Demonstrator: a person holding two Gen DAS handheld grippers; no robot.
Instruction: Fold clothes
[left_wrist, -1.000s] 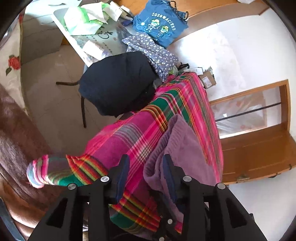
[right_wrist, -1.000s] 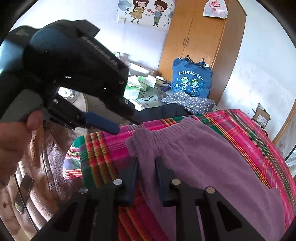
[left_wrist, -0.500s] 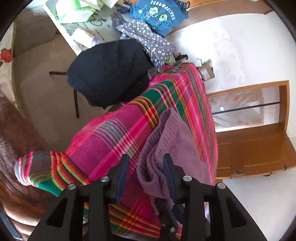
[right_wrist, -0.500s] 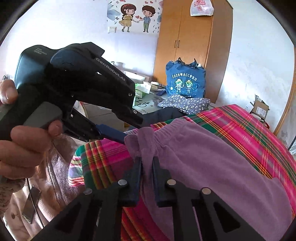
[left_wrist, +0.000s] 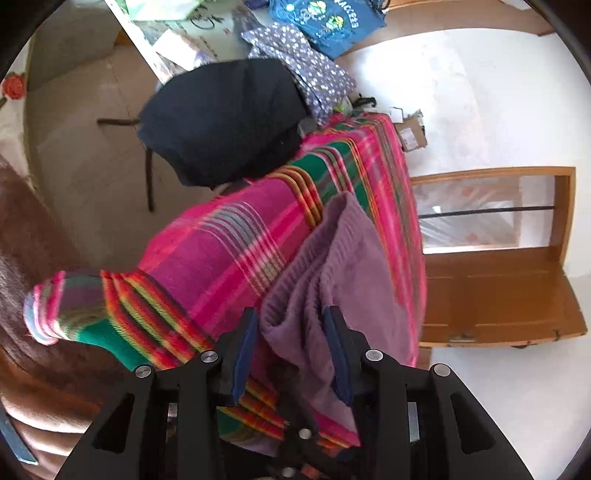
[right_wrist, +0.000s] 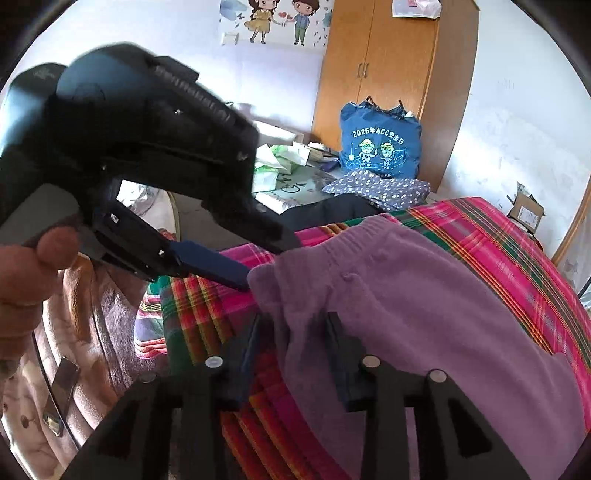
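Note:
A purple garment (left_wrist: 354, 266) with an elastic waistband lies on a pink plaid blanket (left_wrist: 229, 240). My left gripper (left_wrist: 290, 314) stands open at the waistband's near corner, with a raised fold of purple cloth between its fingers and a slim gap at the left pad. In the right wrist view, the same gripper (right_wrist: 267, 264), held by a person's hand (right_wrist: 26, 277), reaches in from the left onto the corner of the garment (right_wrist: 424, 314). My right gripper (right_wrist: 293, 317) straddles the waistband edge. Its jaws are opening and the pads stand clear of the cloth.
A dark garment (left_wrist: 221, 118) hangs over a chair beside the blanket (right_wrist: 498, 229). Behind it are a dotted cloth (right_wrist: 380, 184), a blue bag (right_wrist: 380, 144), a cluttered table (right_wrist: 280, 177) and a wardrobe (right_wrist: 388, 62). A cardboard box (right_wrist: 524, 210) sits on the floor. A wooden door (left_wrist: 498, 277) lies to the right.
My right gripper's jaws narrowed on the waistband edge, then spread wide. The left gripper stayed at the corner with the same opening and tilted slightly.

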